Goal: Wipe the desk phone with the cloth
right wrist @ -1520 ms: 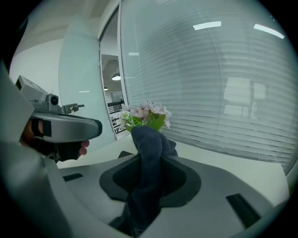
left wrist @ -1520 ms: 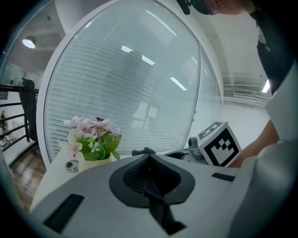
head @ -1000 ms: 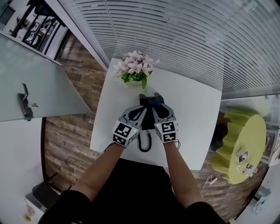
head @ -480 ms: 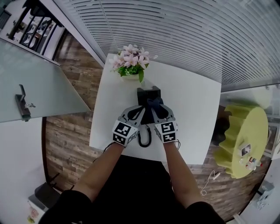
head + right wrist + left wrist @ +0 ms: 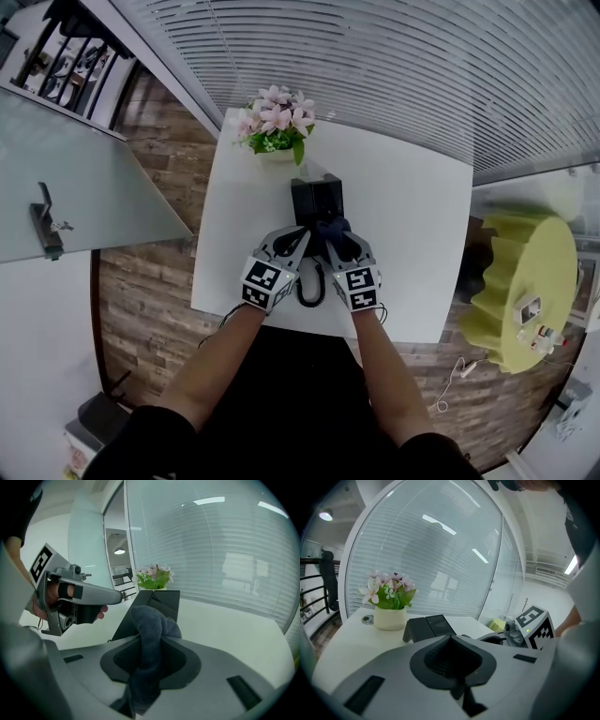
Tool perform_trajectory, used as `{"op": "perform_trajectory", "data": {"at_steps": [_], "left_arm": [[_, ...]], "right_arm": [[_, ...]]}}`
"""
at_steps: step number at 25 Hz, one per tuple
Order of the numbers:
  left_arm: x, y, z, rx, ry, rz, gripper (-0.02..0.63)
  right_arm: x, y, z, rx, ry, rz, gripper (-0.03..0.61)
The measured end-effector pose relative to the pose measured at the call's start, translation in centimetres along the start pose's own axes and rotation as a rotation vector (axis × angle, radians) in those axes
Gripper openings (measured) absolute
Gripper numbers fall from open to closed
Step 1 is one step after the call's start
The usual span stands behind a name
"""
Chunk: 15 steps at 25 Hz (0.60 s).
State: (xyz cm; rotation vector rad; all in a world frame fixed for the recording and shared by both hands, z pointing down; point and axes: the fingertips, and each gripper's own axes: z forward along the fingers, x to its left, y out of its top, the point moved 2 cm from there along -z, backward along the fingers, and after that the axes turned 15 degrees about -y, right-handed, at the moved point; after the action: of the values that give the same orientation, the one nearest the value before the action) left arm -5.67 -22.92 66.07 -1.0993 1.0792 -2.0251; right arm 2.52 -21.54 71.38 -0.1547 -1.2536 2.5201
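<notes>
Phone: the black desk phone (image 5: 316,199) stands mid-surface (image 5: 412,225), just in front of the flower pot (image 5: 274,131).
Right gripper (image 5: 336,240): clamped on the dark cloth (image 5: 149,630), aimed at the phone's near end.
Cloth: bunched out past the jaw tips, so the soft wad meets the phone first.
Left gripper (image 5: 302,240): closed with nothing in it, close beside the phone, probably ready to steady it.
</notes>
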Motion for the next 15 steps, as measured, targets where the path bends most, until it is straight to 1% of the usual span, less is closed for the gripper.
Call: {"op": "perform_trajectory", "data": {"at_steps": [4,10,13,15], "left_arm": [[-0.5,-0.4,-0.3,0.009,-0.003,0.001,0.009],[-0.9,-0.2,-1.2,0.011,0.0,0.008,0.009],[-0.9,0.5,-1.9,0.003,0.007,0.017,0.009],[-0.9,1.2,-2.5,-0.006,0.015,0.023,0.009]], "right_arm": [[0.2,-1.3,-0.6,0.03,0.002,0.009,0.113],[0.6,-2.9,-1.3,0.101,-0.002,0.01,0.114],[0.7,-3.1,-1.6,0.136,0.001,0.012,0.114],[0.9,-2.5,-2.1,0.134,0.009,0.021,0.114]]}}
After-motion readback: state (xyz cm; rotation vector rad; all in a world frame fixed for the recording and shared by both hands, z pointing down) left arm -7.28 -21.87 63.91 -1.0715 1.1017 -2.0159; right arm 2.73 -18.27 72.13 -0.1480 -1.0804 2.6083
